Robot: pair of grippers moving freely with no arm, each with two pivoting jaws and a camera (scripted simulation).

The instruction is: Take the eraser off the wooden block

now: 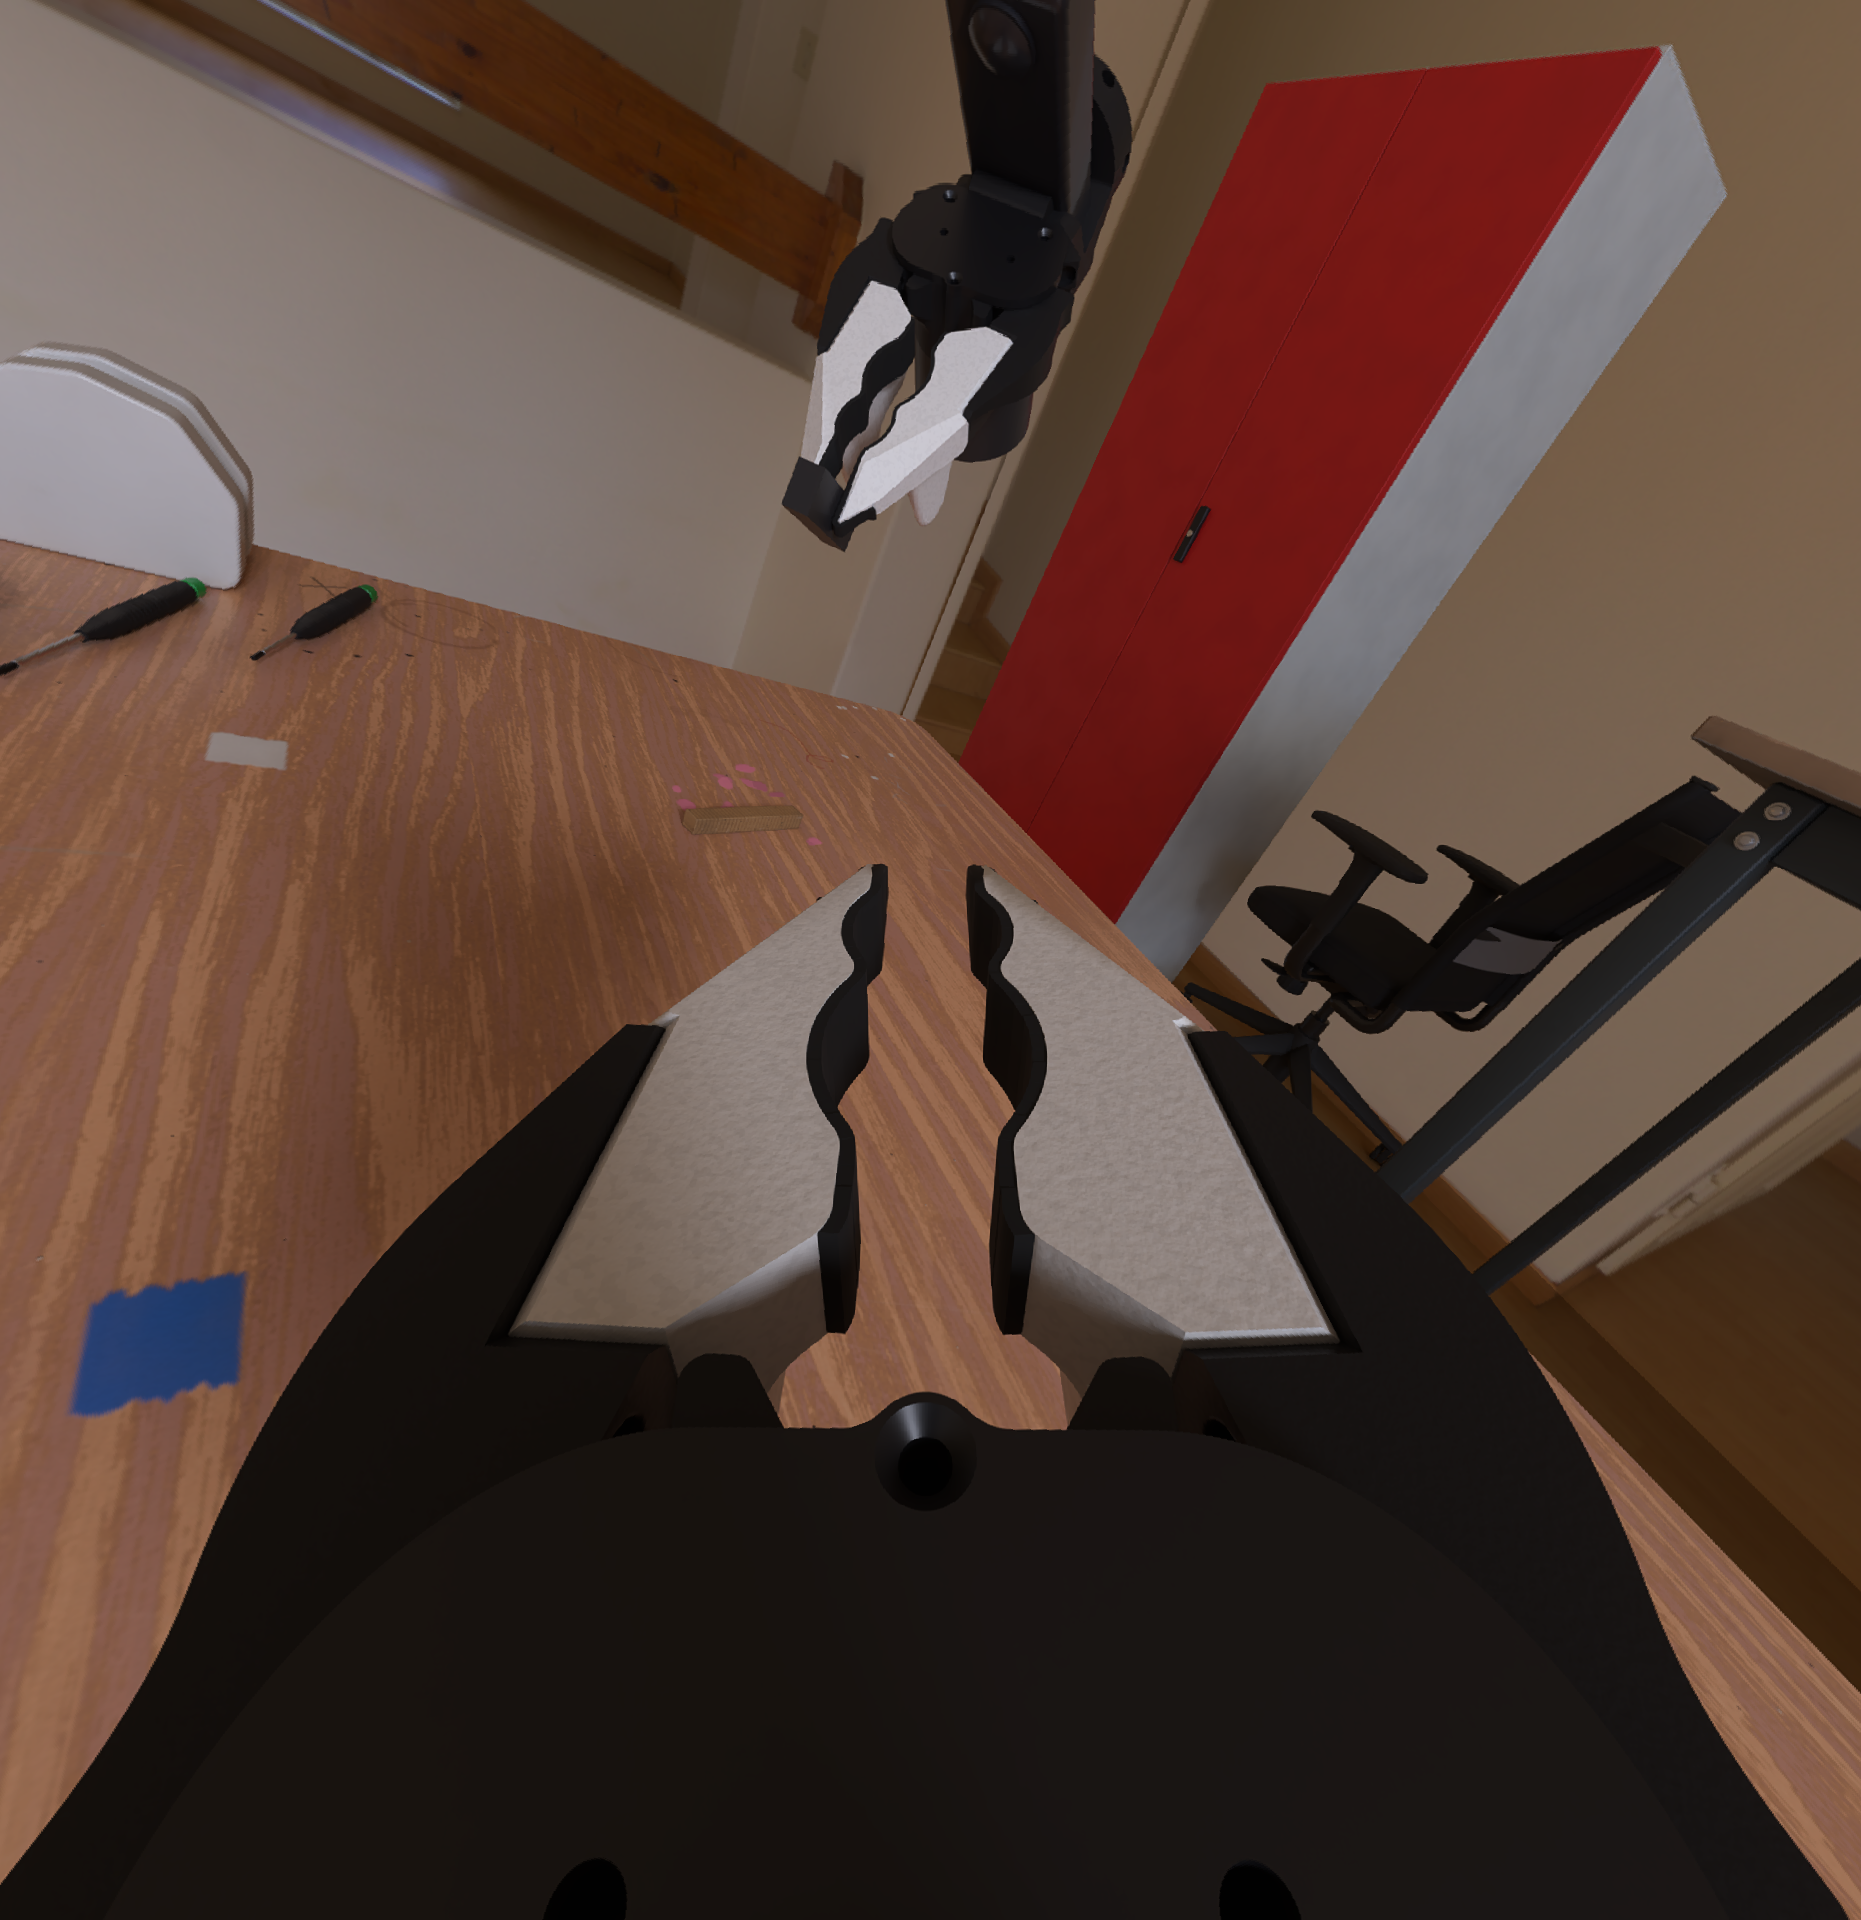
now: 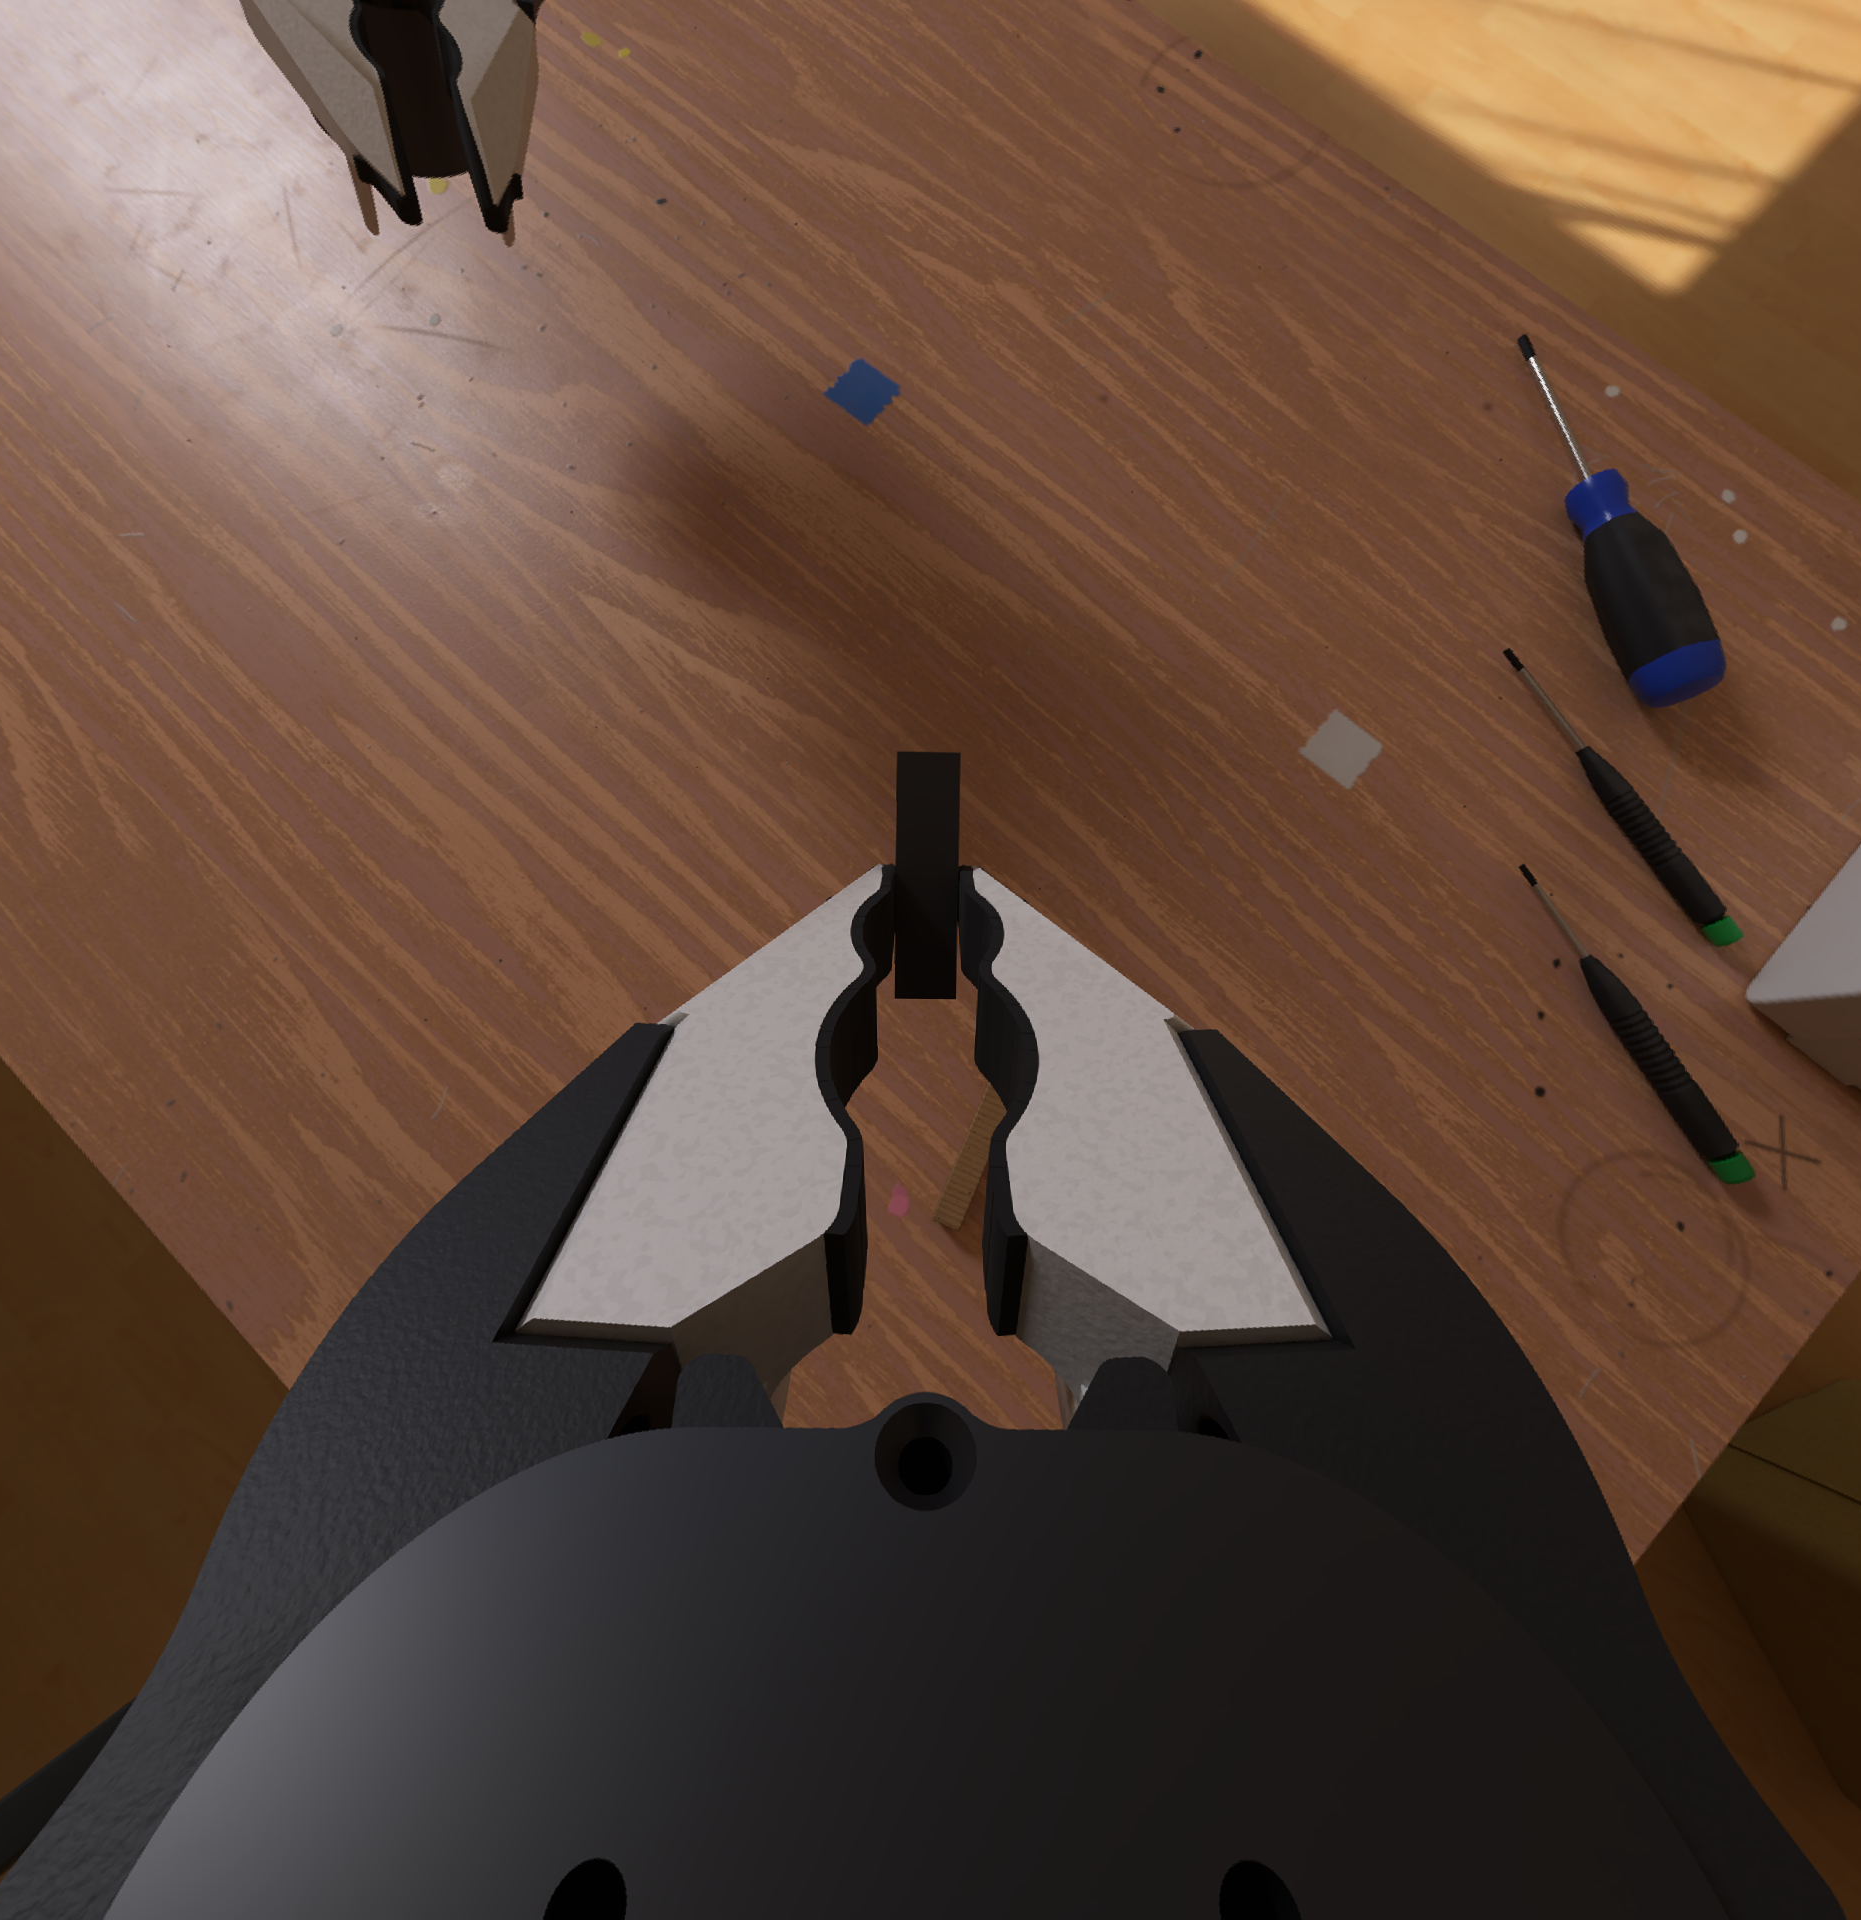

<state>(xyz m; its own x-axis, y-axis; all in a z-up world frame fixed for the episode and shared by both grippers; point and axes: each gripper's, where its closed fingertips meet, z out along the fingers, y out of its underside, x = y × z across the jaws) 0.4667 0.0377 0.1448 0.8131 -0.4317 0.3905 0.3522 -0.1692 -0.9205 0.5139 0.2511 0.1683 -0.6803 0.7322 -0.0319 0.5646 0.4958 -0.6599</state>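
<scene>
black and slim, the eraser [image 2: 926, 831] sits pinched between the tips of the right hand-held gripper [image 2: 926, 878], jutting out toward twelve o'clock in the right wrist view. that hand-held gripper hangs well above the desk [image 2: 386, 623], as the left wrist view shows it up at twelve o'clock [image 1: 853, 509], clear of everything. the wooden block [image 1: 741, 820] lies flat and bare on the desk, just beyond the left hand-held gripper's tips; in the right wrist view a sliver of it [image 2: 970, 1174] shows between the jaws, far below. the left hand-held gripper [image 1: 926, 883] is parted narrowly and holds nothing, low over the desk. screwdrivers [image 2: 1643, 582] lie off at three o'clock, away from the work. the lift looks done, so the eraser is already off the block. the next move, i judge, calls for carrying it sideways to bare desk, lowering, then letting go away from the block.
</scene>
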